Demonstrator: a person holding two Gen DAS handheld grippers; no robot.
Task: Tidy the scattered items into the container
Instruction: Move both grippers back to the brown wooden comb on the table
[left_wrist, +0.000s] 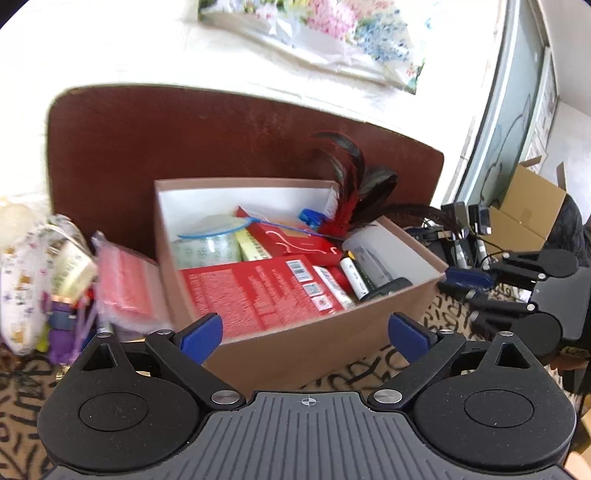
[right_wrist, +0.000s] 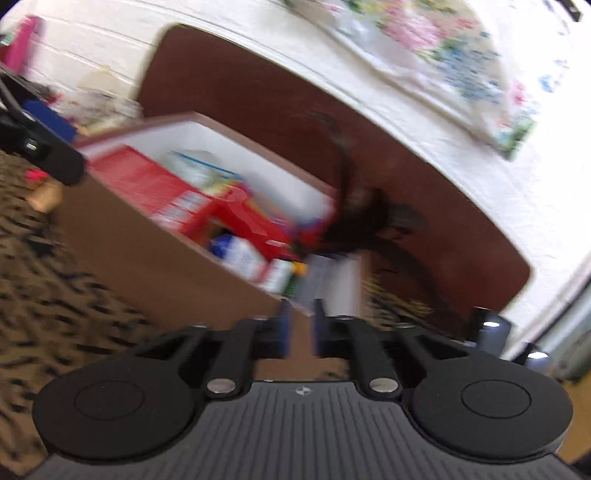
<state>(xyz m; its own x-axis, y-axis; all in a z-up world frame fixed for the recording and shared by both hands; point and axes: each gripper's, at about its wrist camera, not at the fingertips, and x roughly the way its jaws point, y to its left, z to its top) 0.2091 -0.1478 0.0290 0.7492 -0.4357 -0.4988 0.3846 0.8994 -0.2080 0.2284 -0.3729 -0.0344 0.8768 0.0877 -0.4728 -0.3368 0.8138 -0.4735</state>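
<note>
The box (left_wrist: 295, 328) sits just ahead of the left gripper (left_wrist: 304, 332), nearer it. Both the left and the right gripper (right_wrist: 300, 325) are parted and empty.

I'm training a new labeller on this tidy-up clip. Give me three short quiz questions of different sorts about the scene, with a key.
1. True or false: the left gripper holds a red box.
2. Where do the feathers stick out of the box? A) the corner nearest the left gripper B) a far corner, on the side where the right gripper shows in the left view C) they lie outside it, on the patterned cloth
3. Fill in: between the fingers of the right gripper there is ____.

Key: 1 false, its jaws are wide open and empty; 2 B; 3 nothing.
</note>
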